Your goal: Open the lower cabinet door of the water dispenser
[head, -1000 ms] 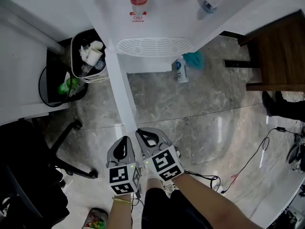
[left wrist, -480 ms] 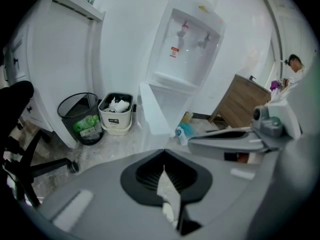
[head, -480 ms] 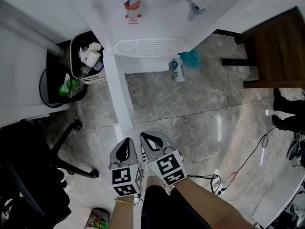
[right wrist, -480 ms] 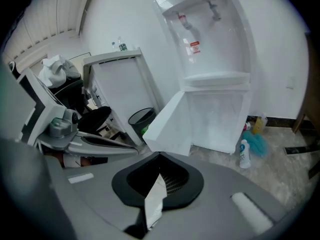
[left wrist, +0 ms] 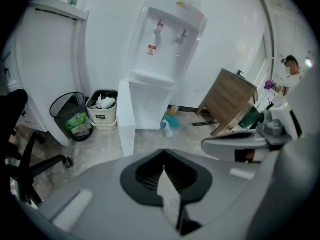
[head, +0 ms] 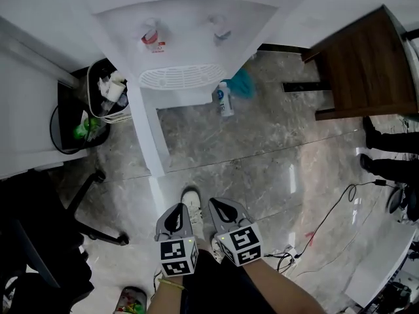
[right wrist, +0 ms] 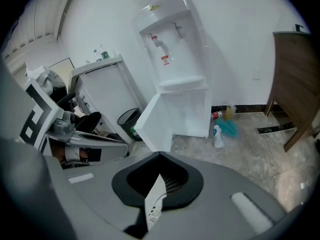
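The white water dispenser [head: 177, 38] stands against the wall at the top of the head view. Its lower cabinet door [head: 145, 133] stands swung open, edge-on, toward me; it shows too in the left gripper view [left wrist: 126, 116] and the right gripper view [right wrist: 152, 124]. My left gripper [head: 177, 218] and right gripper [head: 226, 209] hang side by side near my legs, well short of the door and touching nothing. Both have their jaws together with nothing between them, as the left gripper [left wrist: 165, 171] and right gripper [right wrist: 159, 179] views show.
A white bin [head: 108, 87] full of rubbish and a black wire bin [head: 75, 126] stand left of the dispenser. A spray bottle [head: 223, 100] and teal cloth [head: 241, 84] lie at its right. A wooden cabinet [head: 357, 64] is right, an office chair [head: 39, 241] left, cables [head: 327, 221] right.
Both grippers have drawn back from the open door toward my body and risen a little. The door stays open. The dispenser sits farther off in the head view.
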A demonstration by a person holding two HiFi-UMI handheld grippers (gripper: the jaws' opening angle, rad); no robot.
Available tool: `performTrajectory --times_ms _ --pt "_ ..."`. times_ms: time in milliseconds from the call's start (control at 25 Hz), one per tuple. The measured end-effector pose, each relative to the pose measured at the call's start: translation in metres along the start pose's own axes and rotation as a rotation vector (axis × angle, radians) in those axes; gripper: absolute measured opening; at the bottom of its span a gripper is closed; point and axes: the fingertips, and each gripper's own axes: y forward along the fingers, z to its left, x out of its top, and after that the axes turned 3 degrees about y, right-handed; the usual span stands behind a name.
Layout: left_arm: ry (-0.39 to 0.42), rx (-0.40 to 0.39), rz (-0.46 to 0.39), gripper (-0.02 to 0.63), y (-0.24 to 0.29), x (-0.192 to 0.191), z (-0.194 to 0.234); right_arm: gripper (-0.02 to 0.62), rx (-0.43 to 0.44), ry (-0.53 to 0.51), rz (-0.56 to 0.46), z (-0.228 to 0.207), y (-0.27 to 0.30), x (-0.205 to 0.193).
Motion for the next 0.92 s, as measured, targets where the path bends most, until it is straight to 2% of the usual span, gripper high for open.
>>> performTrajectory --times_ms 400,920 --pt "0.004 0.004 0.013 0.006 0.0 -0.005 -0.013 -0.003 -0.012 0.019 -0.003 -0.007 -0.011 -0.003" --pt "0.032 -0.003 0.027 0.006 0.008 0.002 -0.014 -0.003 -0.001 -0.01 0.013 -0.018 -0.005 0.001"
